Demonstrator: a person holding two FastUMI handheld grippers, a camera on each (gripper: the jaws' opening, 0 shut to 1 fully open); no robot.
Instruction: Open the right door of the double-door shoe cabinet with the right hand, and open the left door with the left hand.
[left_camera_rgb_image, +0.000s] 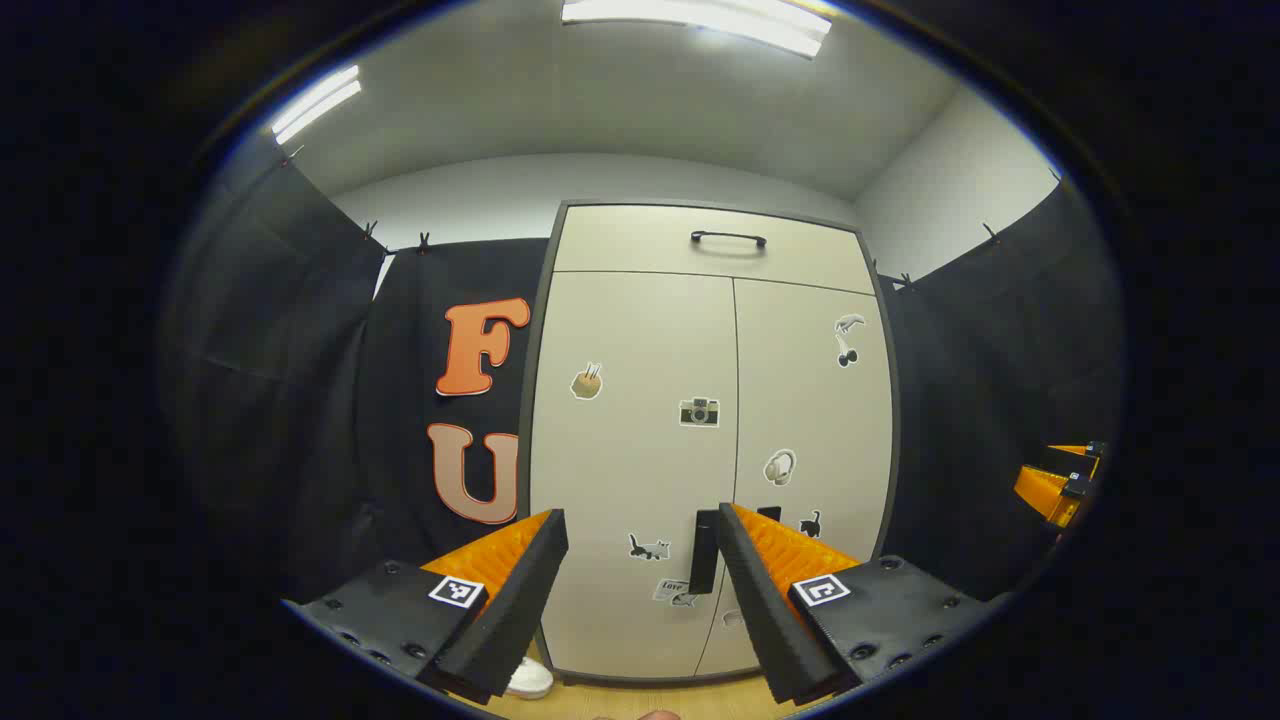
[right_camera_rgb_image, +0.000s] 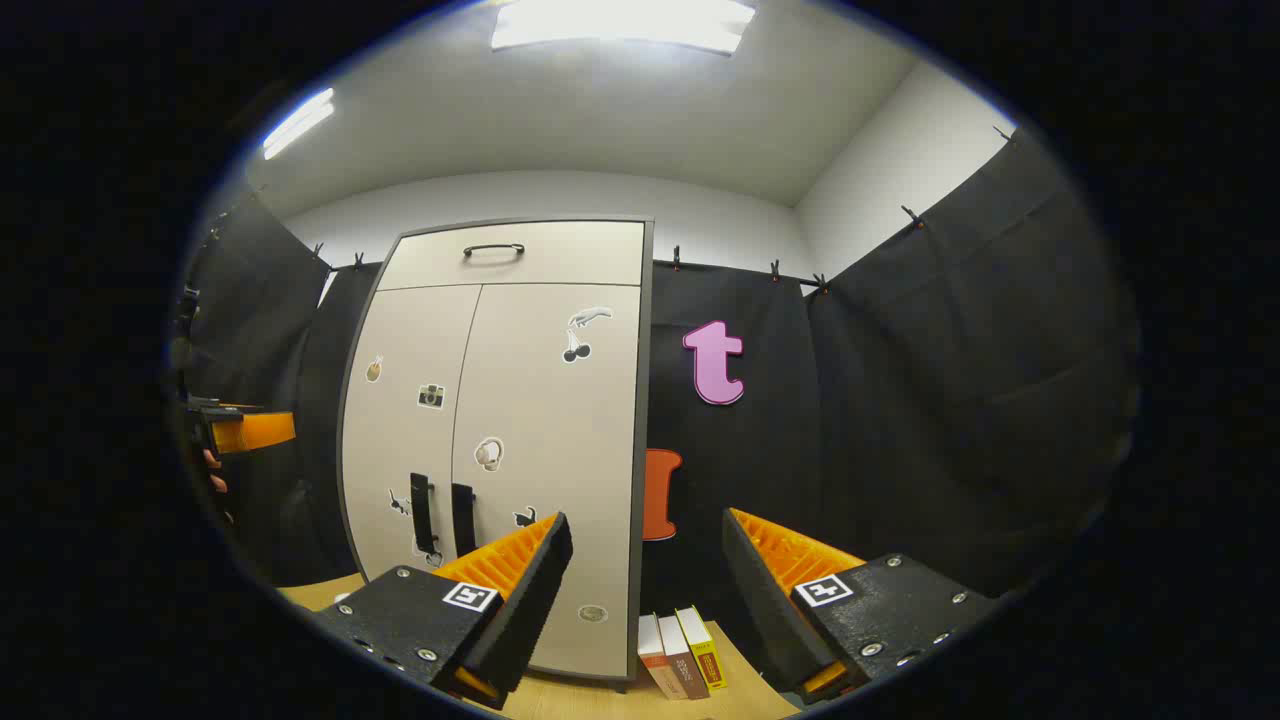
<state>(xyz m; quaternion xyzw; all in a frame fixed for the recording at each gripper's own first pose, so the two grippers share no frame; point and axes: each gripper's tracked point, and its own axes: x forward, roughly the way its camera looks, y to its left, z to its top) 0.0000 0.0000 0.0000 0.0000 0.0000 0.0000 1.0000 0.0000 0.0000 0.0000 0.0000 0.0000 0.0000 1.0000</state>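
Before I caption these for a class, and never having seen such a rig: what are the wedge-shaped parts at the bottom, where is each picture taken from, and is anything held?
A person holds a two-finger gripper in each hand, and a fisheye camera rides on each. The wedges at the bottom are that gripper's own fingers. In the left gripper view, the left gripper is open and faces the shoe cabinet, whose two doors are shut. The left door handle shows beside one finger, untouched. The other gripper peeks in at the edge. In the right gripper view, the right gripper is open too and holds nothing. It points right of the right door handle, toward the booth's black cloth. A few books stand on the floor beside the cabinet. A top drawer with a handle sits above the doors.
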